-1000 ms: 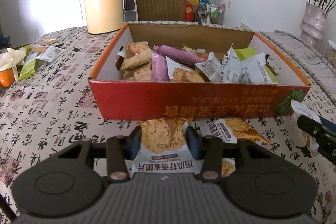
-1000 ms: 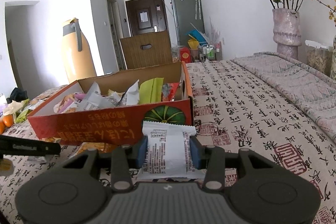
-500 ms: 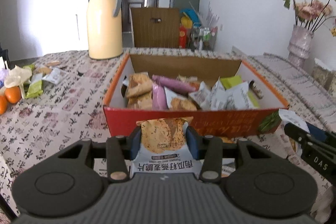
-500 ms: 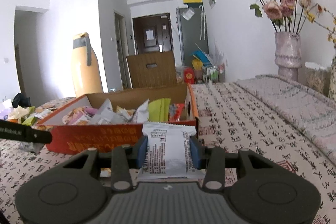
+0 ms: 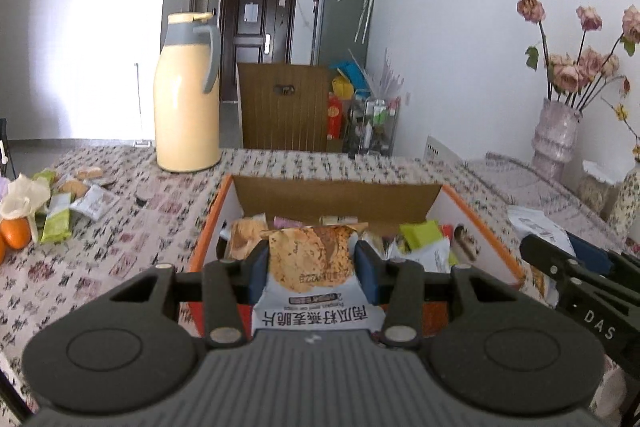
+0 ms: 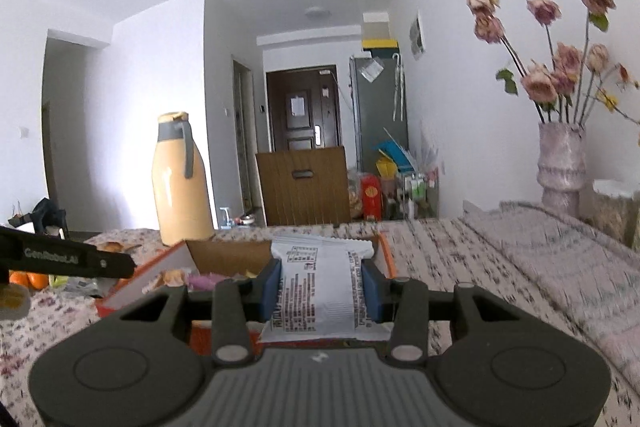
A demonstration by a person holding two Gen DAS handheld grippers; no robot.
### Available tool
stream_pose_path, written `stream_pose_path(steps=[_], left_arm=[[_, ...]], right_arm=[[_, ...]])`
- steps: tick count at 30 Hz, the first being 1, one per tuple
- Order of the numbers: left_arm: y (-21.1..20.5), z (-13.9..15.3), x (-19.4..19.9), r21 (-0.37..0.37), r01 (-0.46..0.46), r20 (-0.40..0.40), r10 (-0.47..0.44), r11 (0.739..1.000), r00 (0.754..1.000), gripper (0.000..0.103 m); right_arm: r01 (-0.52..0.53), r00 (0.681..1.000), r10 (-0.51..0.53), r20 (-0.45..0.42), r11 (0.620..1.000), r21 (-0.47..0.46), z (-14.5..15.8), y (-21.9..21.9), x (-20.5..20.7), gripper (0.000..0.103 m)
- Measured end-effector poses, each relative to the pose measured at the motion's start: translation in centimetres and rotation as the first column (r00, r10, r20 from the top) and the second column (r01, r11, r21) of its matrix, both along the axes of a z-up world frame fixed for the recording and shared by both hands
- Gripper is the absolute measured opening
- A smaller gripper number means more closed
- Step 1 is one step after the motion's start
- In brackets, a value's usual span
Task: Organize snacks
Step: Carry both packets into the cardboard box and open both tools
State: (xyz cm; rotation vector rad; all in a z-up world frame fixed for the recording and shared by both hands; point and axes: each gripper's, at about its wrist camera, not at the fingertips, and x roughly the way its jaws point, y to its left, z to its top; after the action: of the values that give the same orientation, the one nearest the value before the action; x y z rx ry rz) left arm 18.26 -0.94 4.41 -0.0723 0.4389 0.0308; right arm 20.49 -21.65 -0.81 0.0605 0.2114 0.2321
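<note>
We hold both grippers tilted slightly downward over the snack box [image 5: 480,205]: left gripper [image 5: 311,269] pinching a cracker packet [image 5: 310,259], right gripper [image 6: 320,287] pinching a white packet [image 6: 318,291].

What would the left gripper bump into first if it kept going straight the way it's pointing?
Probably the snacks piled in the orange box. The left gripper, holding a cracker packet, points slightly down over the near edge. Depth is hard to judge.
</note>
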Motion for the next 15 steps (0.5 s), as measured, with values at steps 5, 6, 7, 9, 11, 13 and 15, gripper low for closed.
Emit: stream_pose_path(steps=[5,6,7,9,11,13,15], left_arm=[[0.5,1.1,1.7,-0.004,-0.011,0.032,0.011,1.0,0.999,0.046],[0.6,1.3,2.0,-0.004,-0.014,0.037,0.014,1.0,0.999,0.046],[0.7,1.4,2.4,-0.003,-0.018,0.041,0.018,1.0,0.999,0.046],[0.9,1.7,3.3,0.0,-0.025,0.045,0.025,1.0,0.999,0.046],[1.2,1.8,4.2,0.001,-0.034,0.045,0.034,0.999,0.998,0.046],[1.5,1.8,5.3,0.004,-0.044,0.046,0.043,0.999,0.998,0.046],[1.8,1.6,6.6,0.0,-0.052,0.049,0.052,0.999,0.997,0.046]], right_arm=[[-0.011,0.999,0.012,0.03,1.0,-0.013,1.6,1.4,1.9,0.041],[-0.014,0.999,0.015,0.034,1.0,-0.015,1.8,1.6,2.3,0.041],[-0.018,0.999,0.018,0.037,1.0,-0.017,2.1,1.9,2.8,0.041],[-0.023,0.999,0.024,0.038,0.999,-0.022,2.5,2.5,3.7,0.041],[-0.026,0.999,0.027,0.032,0.999,-0.029,2.6,3.1,4.9,0.041],[-0.026,0.999,0.027,0.024,0.999,-0.034,2.6,3.6,6.0,0.041],[-0.023,1.0,0.024,0.016,0.999,-0.034,2.5,4.0,7.2,0.041]])
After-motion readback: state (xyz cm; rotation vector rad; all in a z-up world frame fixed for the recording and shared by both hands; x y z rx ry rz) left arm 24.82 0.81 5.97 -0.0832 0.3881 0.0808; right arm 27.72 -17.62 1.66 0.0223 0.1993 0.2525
